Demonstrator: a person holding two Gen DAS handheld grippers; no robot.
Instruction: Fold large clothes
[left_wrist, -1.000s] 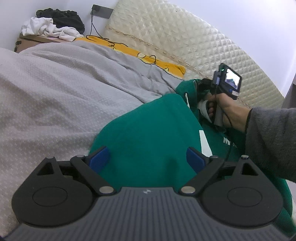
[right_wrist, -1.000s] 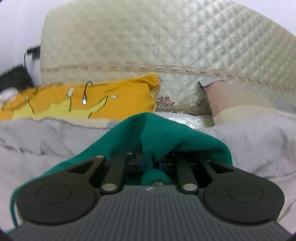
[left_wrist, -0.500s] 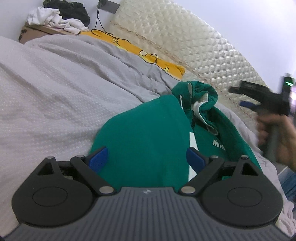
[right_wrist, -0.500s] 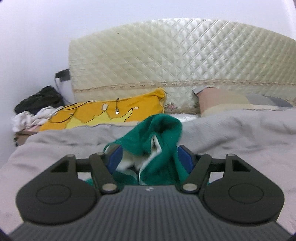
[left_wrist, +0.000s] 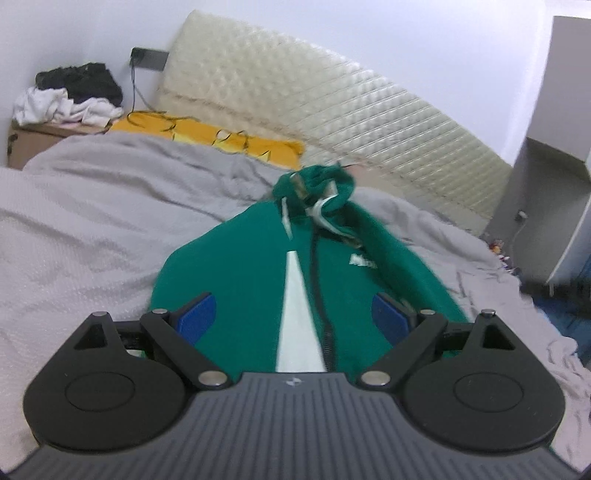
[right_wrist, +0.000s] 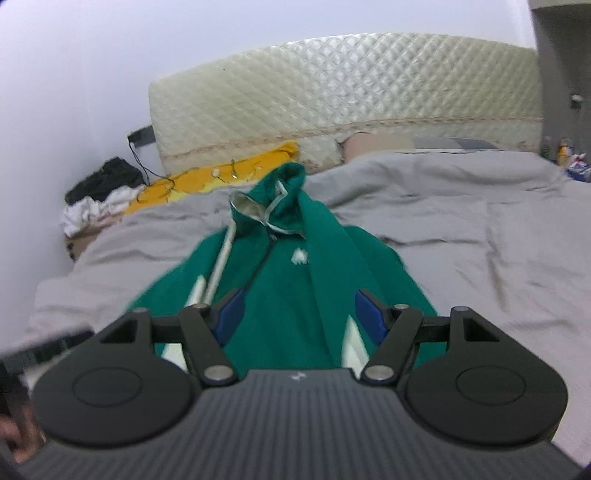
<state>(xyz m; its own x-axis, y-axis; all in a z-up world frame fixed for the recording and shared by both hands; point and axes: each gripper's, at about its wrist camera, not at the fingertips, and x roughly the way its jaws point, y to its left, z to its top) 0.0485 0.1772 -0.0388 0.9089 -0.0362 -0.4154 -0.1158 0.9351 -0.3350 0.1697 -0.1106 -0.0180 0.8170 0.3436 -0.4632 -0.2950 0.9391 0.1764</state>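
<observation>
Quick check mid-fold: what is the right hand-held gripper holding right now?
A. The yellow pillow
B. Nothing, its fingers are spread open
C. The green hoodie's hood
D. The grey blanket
B. The right hand-held gripper has its blue fingers spread wide apart with nothing between them; the green hoodie lies loose on the grey blanket beyond them.

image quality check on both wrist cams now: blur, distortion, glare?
Left wrist: motion blur smears the quilted headboard and the green hoodie; the left gripper stays sharp; fisheye bends the headboard line. Right wrist: milder blur on the hoodie, smeared dark edge at lower left, right gripper crisp. Both: soft even light, no harsh glare, dark corner vignetting.
</observation>
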